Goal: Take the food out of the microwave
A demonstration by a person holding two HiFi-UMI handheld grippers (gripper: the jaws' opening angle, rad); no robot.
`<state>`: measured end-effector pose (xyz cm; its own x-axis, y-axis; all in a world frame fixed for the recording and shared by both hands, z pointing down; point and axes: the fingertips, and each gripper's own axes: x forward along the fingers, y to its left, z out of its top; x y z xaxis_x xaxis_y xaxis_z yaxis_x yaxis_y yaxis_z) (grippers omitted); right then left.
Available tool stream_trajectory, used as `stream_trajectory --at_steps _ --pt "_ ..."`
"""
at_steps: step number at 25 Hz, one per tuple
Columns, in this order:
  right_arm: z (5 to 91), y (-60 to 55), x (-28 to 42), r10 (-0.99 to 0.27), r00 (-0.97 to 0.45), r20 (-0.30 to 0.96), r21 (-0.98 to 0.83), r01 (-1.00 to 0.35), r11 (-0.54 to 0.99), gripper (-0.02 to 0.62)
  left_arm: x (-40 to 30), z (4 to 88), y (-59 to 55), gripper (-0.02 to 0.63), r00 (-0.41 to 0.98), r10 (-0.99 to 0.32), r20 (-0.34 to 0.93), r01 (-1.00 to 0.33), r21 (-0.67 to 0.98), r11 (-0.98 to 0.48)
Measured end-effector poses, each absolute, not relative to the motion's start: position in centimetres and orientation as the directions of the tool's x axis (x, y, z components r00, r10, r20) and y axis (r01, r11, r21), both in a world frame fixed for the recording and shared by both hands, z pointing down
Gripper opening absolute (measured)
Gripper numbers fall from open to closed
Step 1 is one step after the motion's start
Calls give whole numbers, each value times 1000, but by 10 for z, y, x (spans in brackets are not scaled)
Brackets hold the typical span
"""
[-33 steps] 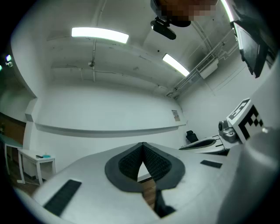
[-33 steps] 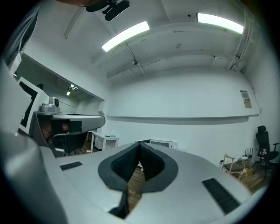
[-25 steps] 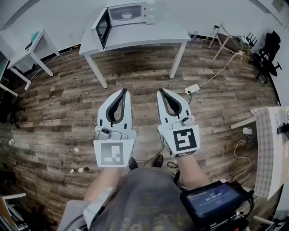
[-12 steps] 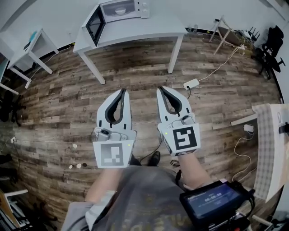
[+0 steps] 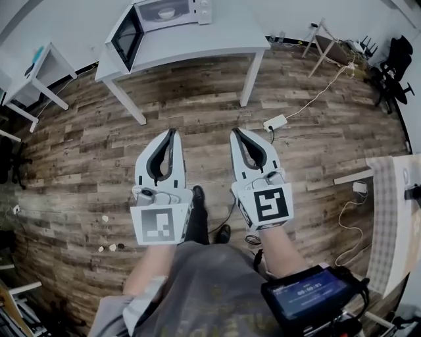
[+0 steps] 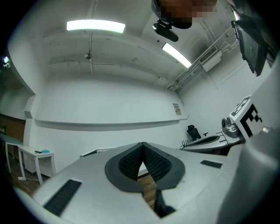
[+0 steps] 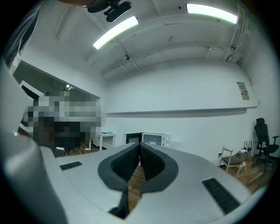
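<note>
We held left gripper and right gripper shut, empty. The open microwave lay at eleven o'clock; jaws needed parting before its bowl.

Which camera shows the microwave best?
The head view: the white microwave oven sits on the white table, door open. The right gripper view shows it small and distant; the left gripper view misses it.
</note>
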<state>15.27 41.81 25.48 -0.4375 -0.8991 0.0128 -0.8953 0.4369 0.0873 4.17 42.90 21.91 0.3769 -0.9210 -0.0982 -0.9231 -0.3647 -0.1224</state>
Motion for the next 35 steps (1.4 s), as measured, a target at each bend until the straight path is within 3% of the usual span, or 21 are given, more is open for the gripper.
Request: stream_trajectory --at_steps 16,35 --pt "245 233 86 -890 -455 3 103 -885 453 8 -5 204 240 6 409 -902 -140 -911 -129 -393" --pt "246 135 72 -892 -452 21 125 -884 451 8 -19 211 139 6 408 -904 -132 -911 -125 -393"
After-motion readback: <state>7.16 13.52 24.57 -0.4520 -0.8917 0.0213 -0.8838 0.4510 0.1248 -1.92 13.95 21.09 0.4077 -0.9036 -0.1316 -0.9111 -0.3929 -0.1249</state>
